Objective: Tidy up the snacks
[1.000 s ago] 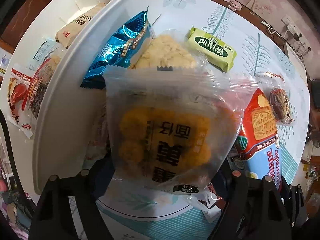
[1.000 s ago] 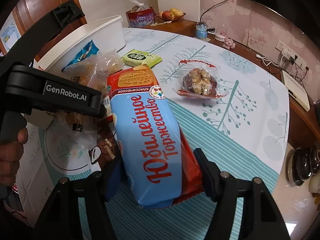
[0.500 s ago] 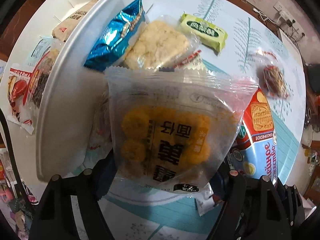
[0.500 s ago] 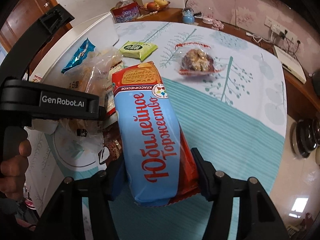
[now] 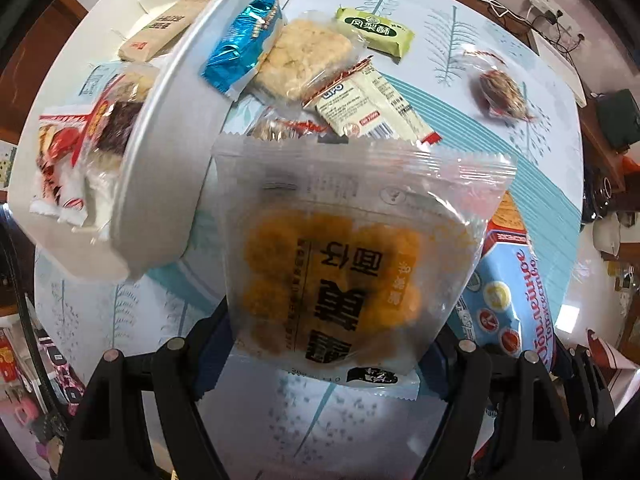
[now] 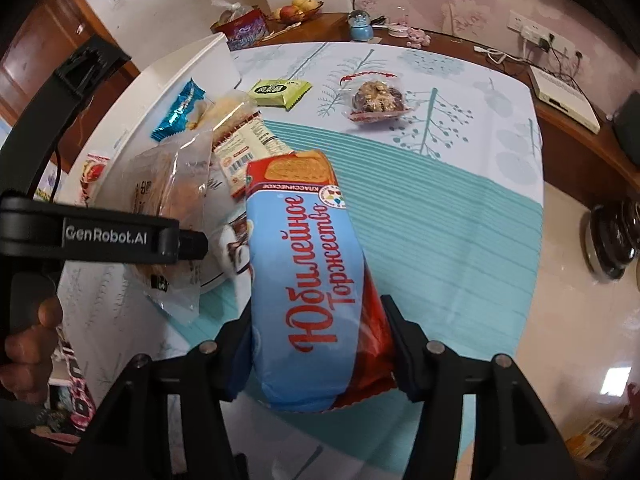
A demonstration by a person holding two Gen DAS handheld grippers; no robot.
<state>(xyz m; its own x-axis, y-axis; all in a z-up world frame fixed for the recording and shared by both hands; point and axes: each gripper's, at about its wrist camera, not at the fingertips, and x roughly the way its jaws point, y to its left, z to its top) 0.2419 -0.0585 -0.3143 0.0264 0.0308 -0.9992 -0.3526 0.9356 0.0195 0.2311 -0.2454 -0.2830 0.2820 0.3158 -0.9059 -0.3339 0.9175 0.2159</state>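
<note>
A clear packet of yellow pastry balls is pinched between the pads of the left gripper, held above the patterned tablecloth — just right of the white storage bin. A blue-and-red biscuit pack is clamped in the right gripper, whose jaws are closing on it. Farther off lie a blue foil snack, a green pineapple cake and a wrapped nut cluster — well apart from the bin.
</note>
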